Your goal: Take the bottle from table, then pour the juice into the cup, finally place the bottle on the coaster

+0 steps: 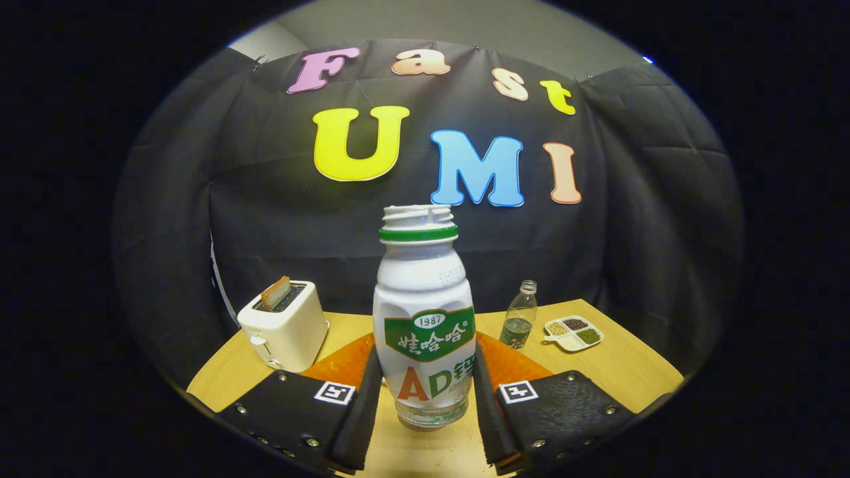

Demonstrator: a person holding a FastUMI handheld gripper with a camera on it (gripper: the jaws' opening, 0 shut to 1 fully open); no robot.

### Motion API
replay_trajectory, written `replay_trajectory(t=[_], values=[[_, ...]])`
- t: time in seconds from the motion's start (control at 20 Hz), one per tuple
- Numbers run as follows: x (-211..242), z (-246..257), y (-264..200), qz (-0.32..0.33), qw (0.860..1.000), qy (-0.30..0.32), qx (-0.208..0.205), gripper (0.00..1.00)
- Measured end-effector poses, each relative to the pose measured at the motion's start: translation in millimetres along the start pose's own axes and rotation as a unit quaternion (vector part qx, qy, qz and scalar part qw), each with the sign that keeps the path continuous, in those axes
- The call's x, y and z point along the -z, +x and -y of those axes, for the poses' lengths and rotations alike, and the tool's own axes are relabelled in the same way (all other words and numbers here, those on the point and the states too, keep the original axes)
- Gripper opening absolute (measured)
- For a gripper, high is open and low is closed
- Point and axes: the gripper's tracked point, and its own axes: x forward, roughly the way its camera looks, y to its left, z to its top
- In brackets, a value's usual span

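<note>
A white juice bottle point(425, 312) with a green neck ring, a green and orange label and no cap stands upright between my fingers. My gripper point(425, 382) is shut on its lower body, one finger pressing on each side. The bottle's clear base sits low over the wooden table point(624, 372); I cannot tell whether it touches. Right behind the bottle an orange coaster point(339, 364) lies flat, showing on both sides of it.
A white toaster point(284, 326) holding a slice of bread stands beyond the fingers to the left. To the right, further back, are a small clear water bottle point(519, 316) and a white divided dish point(574, 332) of grains. The black cloth wall closes the table's far side.
</note>
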Motion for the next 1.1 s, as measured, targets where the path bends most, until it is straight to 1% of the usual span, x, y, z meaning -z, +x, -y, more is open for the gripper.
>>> replay_trajectory(t=[0.15, 0.45, 0.55, 0.65, 0.75, 0.9, 1.1], values=[[-2, -1, 2, 0.009, 1.0, -0.002, -0.002, 0.64], [7, -4, 16, 0.009, 1.0, -0.001, -0.001, 0.64], [13, -9, 23, 0.02, 1.0, -0.008, -0.009, 0.64], [27, -14, 34, 0.02, 1.0, -0.016, -0.017, 0.64], [43, -12, 39, 0.017, 0.999, -0.023, -0.016, 0.64], [69, -15, 48, 0.016, 0.999, -0.019, -0.027, 0.64], [83, -12, 57, 0.026, 0.999, -0.026, -0.027, 0.64]])
